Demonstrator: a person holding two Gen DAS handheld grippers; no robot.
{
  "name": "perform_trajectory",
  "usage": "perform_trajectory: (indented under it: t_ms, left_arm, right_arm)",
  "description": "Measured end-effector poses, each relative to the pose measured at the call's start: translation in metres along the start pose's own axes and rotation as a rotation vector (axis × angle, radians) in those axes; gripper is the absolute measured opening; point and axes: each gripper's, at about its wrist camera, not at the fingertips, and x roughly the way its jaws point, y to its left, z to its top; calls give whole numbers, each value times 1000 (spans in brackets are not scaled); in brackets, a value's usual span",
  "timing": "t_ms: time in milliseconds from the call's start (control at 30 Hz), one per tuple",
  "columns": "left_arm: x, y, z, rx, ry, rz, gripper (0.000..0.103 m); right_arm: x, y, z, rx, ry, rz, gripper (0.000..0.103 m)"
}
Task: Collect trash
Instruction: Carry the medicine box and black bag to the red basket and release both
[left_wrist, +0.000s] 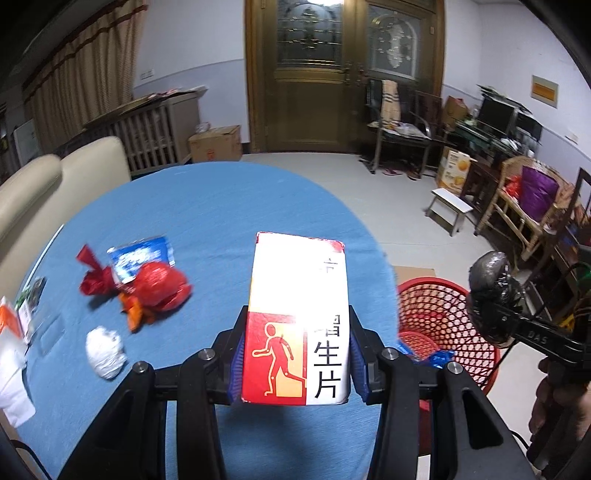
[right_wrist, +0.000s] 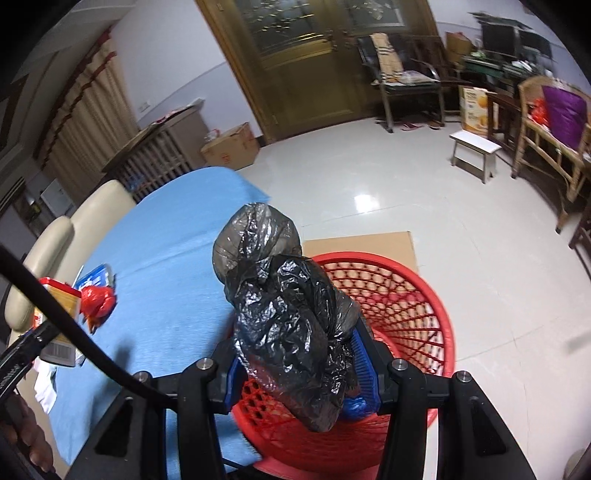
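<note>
Mid-carry, both loads headed for the red basket (left_wrist: 448, 325), which stands on the floor just off the right edge of the blue table (left_wrist: 207, 206).

Farthest left of the basket, at the table's left rim: white paper (left_wrist: 13, 365) and small packets, untouched. Nearer the basket but well apart from it: a red foil wrapper (left_wrist: 159, 291) lying on a blue packet (left_wrist: 142, 254), an orange scrap against it, and a crumpled white tissue (left_wrist: 105, 352) just in front. All waiting on the cloth.

Closer to the basket, above the table's right half: left gripper (left_wrist: 295, 350) clenched on a red-and-white carton (left_wrist: 299, 317), blue pads pressed to its two long sides, carton standing lengthwise out of the jaws. Not yet over the basket; short of the rim by the look of it.

Over the basket itself: right gripper (right_wrist: 301, 365) clamped on a crumpled black plastic bag (right_wrist: 288, 317), bag bulging up and forward past the pads, red mesh directly below. Something blue already inside the basket, beneath the bag.

Next, judging from this: loosen the right jaws so the bag drops inside the rim, then bring the carton across the table edge and over the opening before letting go. Worth watching: thin film clinging to a pad, and the two tools crowding one opening.
</note>
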Motion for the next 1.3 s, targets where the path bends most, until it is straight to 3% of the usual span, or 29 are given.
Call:
perform_trajectory:
  t_ms: [333,467,500,967,1100,1300]
  left_arm:
    - [9,-45,11,69,-2,-57,48]
    - [18,-63,14,96,13,-99,48]
    - [20,-68,15,107,16,-109,48]
    - [56,-134,16,198,114,-242,49]
    - [70,-144,15,215,166,-268,73]
    - [70,-129,18,184,187,-268,74]
  right_arm:
    - [12,-14,2,25,23,-31,56]
    - [25,-27,-3,58,69,-56,73]
    - [26,-31,-4,71,76,-64,73]
    - [-10,-71,1,186,-33,-87,73]
    - [-19,-76,6,208,-65,-81,73]
    - [-27,-72,8,202,-81,-71,73]
